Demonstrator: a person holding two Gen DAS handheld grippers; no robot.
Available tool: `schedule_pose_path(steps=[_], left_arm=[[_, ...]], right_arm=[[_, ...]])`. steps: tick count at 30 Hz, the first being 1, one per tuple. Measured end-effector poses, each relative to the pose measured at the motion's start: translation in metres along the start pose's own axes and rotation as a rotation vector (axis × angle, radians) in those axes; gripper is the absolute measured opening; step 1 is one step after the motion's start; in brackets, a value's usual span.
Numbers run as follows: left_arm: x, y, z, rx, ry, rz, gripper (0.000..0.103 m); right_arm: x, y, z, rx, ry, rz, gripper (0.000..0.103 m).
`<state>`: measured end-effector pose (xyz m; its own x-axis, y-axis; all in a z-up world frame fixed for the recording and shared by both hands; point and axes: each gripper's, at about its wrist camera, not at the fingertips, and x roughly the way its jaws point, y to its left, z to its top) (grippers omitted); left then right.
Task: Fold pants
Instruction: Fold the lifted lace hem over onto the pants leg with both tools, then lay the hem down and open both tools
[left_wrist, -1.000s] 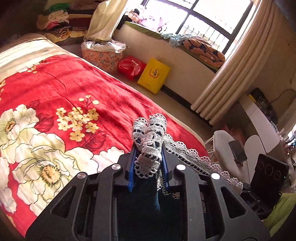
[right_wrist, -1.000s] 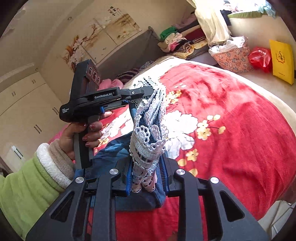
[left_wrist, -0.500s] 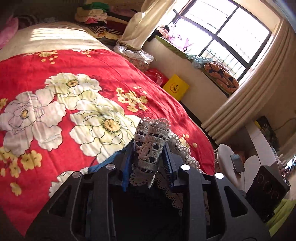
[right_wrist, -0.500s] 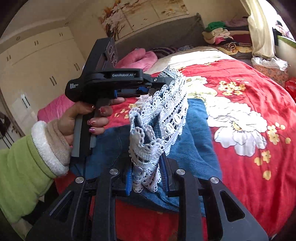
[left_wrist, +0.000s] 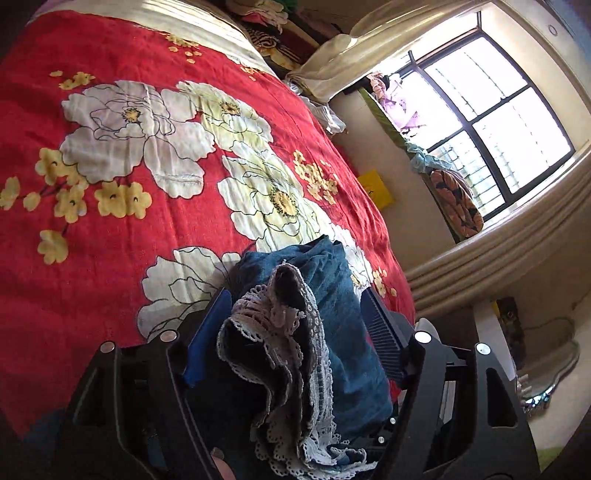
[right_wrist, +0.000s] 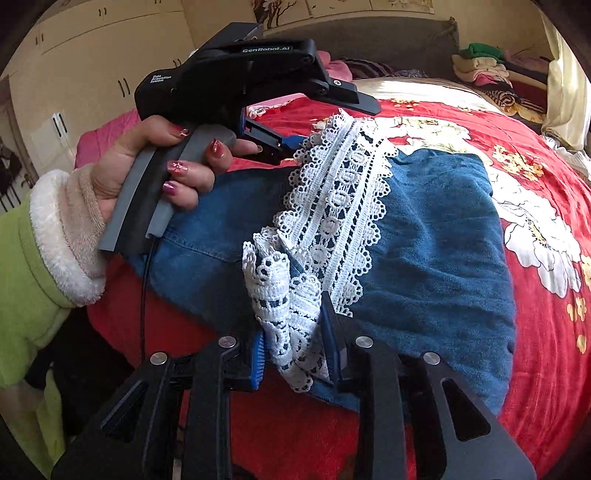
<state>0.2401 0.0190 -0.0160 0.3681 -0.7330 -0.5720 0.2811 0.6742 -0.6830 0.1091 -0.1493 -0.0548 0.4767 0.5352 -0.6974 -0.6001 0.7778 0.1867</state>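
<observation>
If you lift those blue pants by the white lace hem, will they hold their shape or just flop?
Probably flop: the lace hem already crumples and bunches where the right gripper pinches it. The blue pants lie in soft creases on the red floral bedspread, so they would likely drape. The openwork lace may snag.

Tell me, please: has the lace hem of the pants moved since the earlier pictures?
Yes. The lace hem came down toward the red bedspread: in the right wrist view it hung high between both claws, now it lies on the folded denim.
</observation>
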Motion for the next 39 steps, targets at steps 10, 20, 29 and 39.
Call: schedule_pose_path(steps=[10,20,29,39], left_arm=[[0.000,0.007,-0.009,0.008,-0.004,0.076,0.015],[-0.001,0.001,-0.008,0.047,-0.023,0.127,0.015],[-0.003,0.000,-0.010,0.030,-0.072,0.078,0.015],[0.010,0.006,-0.003,0.038,-0.077,0.190,0.015]], right_arm=[[-0.029,-0.007,-0.014,0.053,-0.009,0.133,0.049],[-0.049,-0.119,0.032,0.363,-0.093,0.062,0.058],[0.032,-0.190,0.078,0.525,0.053,0.133,0.053],[0.046,-0.190,0.092,0.411,0.074,0.050,0.010]])
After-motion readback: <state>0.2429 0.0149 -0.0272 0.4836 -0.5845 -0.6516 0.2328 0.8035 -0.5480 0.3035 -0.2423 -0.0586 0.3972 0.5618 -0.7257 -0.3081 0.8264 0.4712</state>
